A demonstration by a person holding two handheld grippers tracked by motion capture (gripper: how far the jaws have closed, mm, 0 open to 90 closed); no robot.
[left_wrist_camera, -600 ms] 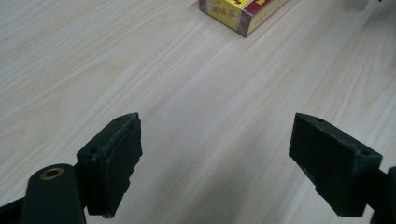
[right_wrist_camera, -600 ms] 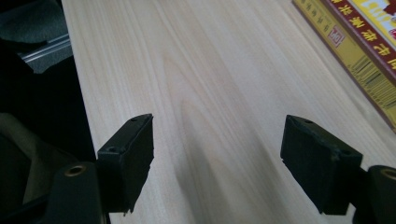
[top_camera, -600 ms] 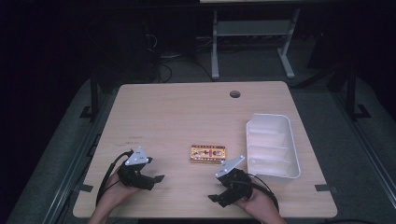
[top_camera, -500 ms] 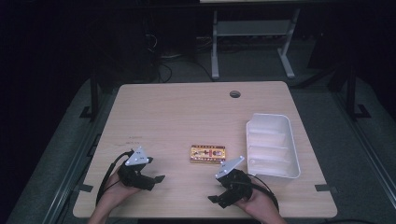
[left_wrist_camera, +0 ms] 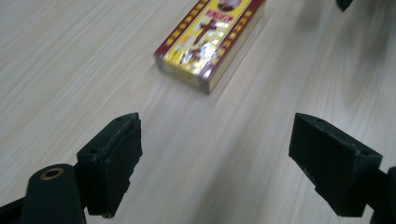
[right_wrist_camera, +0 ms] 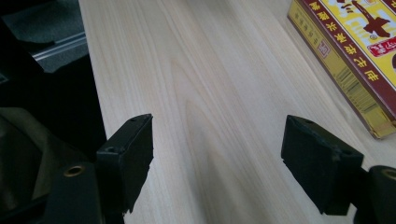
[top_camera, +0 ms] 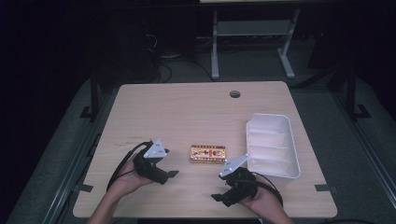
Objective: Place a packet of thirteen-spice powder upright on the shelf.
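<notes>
High view: the box (top_camera: 208, 154) lies flat on the table (top_camera: 187, 112), between the left gripper (top_camera: 171, 174) and right gripper (top_camera: 215, 197) (touching neither). Both sets of jaws stand wide apart, holding nothing.

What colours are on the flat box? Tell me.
Yellow top, dark red border, gold edges; the box shows best in the left gripper view.

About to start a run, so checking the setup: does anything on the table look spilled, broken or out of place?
Nothing stands out. The box lies flat and intact on the table, and the white tray sits upright beside it, apart from it. Both tools, left and right, are open and hold nothing.
</notes>
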